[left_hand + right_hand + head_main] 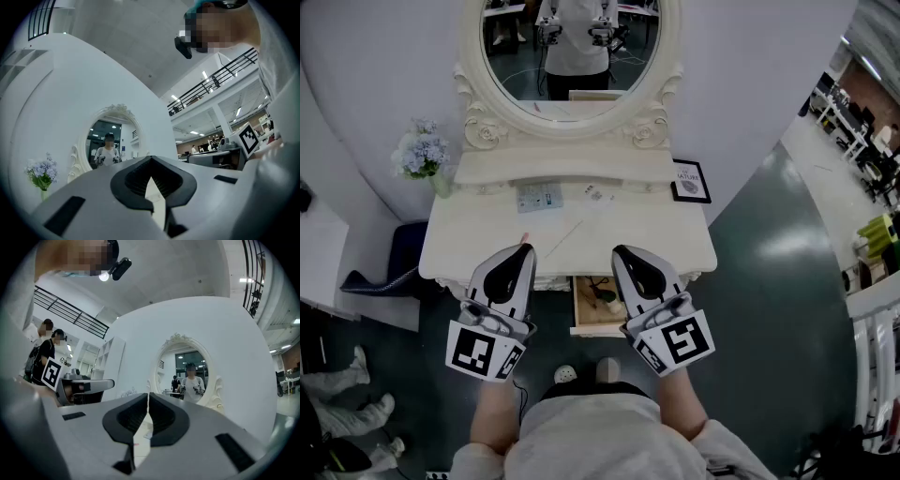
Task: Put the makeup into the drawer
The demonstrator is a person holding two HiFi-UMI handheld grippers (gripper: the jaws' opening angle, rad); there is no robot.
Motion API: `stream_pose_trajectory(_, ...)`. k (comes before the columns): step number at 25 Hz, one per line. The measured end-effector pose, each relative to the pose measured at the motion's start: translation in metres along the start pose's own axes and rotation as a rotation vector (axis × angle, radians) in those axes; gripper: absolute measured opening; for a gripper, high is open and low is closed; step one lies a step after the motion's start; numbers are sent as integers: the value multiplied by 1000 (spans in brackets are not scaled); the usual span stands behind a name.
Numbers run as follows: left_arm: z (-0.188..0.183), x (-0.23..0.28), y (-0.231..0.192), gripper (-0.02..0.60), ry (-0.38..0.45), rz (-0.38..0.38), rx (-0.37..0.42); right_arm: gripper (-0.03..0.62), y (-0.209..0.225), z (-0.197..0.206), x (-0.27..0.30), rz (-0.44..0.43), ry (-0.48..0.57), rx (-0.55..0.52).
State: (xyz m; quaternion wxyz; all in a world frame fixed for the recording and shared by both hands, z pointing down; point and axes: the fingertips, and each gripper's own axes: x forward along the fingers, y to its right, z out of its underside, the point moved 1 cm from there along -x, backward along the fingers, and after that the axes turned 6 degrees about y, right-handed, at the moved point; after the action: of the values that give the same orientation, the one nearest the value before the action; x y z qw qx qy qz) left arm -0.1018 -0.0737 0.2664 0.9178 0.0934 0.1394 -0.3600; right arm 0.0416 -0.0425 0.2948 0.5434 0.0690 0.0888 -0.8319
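Fingers of left gripper [525,249] and right gripper [620,251] sit closed, empty; only head view shows the drawer [584,316]

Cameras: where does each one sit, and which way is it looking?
Head view: on the person's head, looking steeply down at the dressing table; both forearms, left gripper and right gripper show.
Left gripper view: rides the left gripper, facing the mirror past its shut fingers.
Right gripper view: rides the right gripper, facing that mirror past its shut fingers.
Shared: both gripper views show the mirror reflecting the person.
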Motion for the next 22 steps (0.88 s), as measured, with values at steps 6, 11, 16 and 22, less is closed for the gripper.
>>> stream_pose_trajectory(6, 6, -15, -3, 12, -27, 40, -2, 25, -16, 3, 4, 11, -3, 1)
stream_pose_trajectory(11, 1, -23, -14, 12, 3, 44, -21, 25, -26, 4, 4, 33, 0, -8)
stream_pose_trajectory(16, 1, -31, -22, 12, 3, 57, -21, 25, -33, 6, 4, 51, 0, -11)
stream_pose_trajectory(22, 6, -28, -33, 12, 3, 62, -6, 25, -24, 8, 13, 72, 1, -1)
